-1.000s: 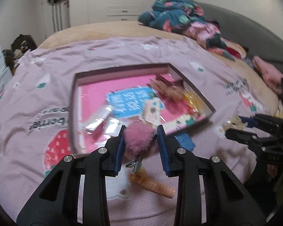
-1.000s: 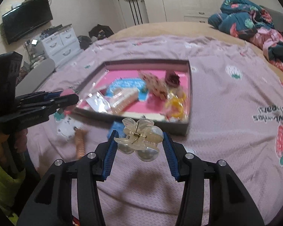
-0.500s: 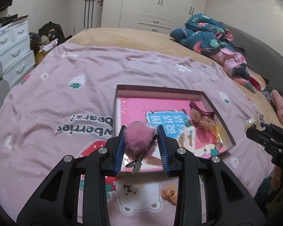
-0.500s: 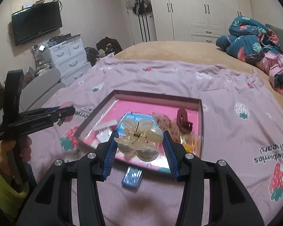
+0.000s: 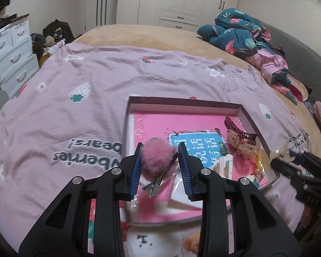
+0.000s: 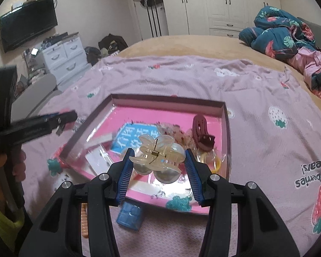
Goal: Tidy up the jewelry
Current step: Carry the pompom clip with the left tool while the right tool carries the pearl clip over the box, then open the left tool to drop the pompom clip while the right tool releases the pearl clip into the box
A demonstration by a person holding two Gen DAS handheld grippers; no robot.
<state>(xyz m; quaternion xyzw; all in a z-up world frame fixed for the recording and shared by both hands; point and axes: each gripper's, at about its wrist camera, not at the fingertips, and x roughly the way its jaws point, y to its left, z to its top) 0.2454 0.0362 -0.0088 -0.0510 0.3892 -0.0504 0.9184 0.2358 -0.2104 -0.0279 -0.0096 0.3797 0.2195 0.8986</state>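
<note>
Both grippers have advanced over the tray [image 6: 226,126], jaws clamping pompom clip [image 5: 157,160] and claw clip [image 6: 157,153].

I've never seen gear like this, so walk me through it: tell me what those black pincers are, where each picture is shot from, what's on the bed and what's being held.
There is no robot: a person holds a two-finger clamp tool in each hand, each with a camera looking along its fingers. In the left tool's view, the left gripper is shut on a pink pom-pom clip. In the right tool's view, the right gripper is shut on a translucent claw clip. Both hang over a shallow box with a pink floor, which sits on a pink strawberry blanket and holds a dark red clip. A small blue case lies outside the box.
</note>
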